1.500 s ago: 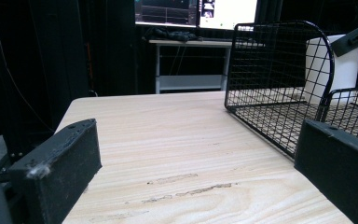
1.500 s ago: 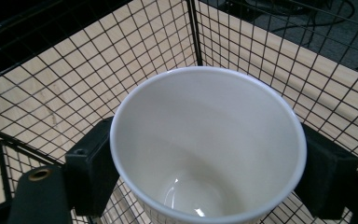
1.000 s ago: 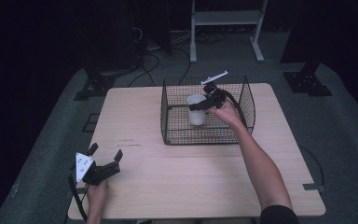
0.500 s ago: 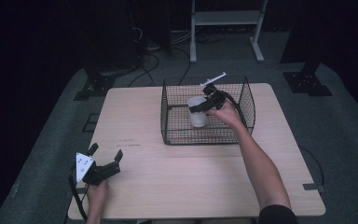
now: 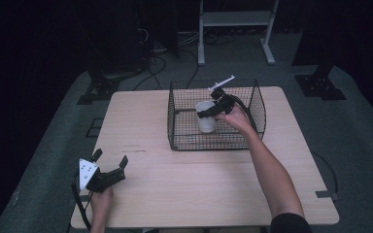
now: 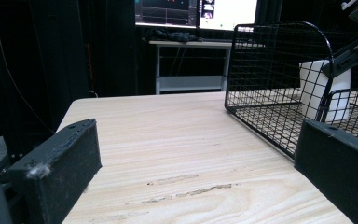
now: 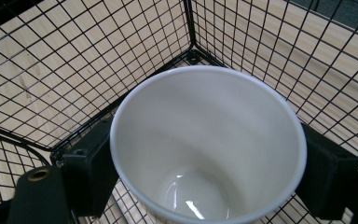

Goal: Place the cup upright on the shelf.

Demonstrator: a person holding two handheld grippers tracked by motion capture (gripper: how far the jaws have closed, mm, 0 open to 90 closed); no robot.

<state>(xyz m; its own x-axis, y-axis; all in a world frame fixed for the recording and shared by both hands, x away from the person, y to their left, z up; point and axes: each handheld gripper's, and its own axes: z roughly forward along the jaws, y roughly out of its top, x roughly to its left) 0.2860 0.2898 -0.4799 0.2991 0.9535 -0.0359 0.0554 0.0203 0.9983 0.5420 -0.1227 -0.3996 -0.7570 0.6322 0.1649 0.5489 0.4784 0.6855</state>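
1. Fingers (image 7: 91, 175) of the right gripper (image 5: 209, 112) pressed on opposite sides of a white cup (image 7: 208, 142), one black pad against each outer wall just below the rim (seen from above in the right gripper view).
2. Cup upright, mouth up, empty inside, within the black wire basket (image 5: 180, 141); seen through the mesh in the left gripper view (image 6: 318, 89) with the basket floor around its base.
3. Cannot tell whether the cup's base rests on the basket floor or hangs just clear of it.
4. Basket standing on the far half of the wooden table (image 5: 141, 116), right forearm reaching over its near wall.
5. Fingers (image 6: 56, 165) of the left gripper (image 5: 110, 166) spread wide with nothing between them, lying low over the near left corner of the table, well apart from the basket.
6. Judged progress: grip on the cup made and firm; cup located inside the basket; no second thing seen waiting on the table.
7. Left to do, judged from the hold alone: either a release and withdrawal if the cup belongs in the basket, or a lift straight up over the wire wall if it is coming out (direction not readable here).
8. Care point either way: rim and gripper close to the mesh walls, so a snag likely with any sideways drift.
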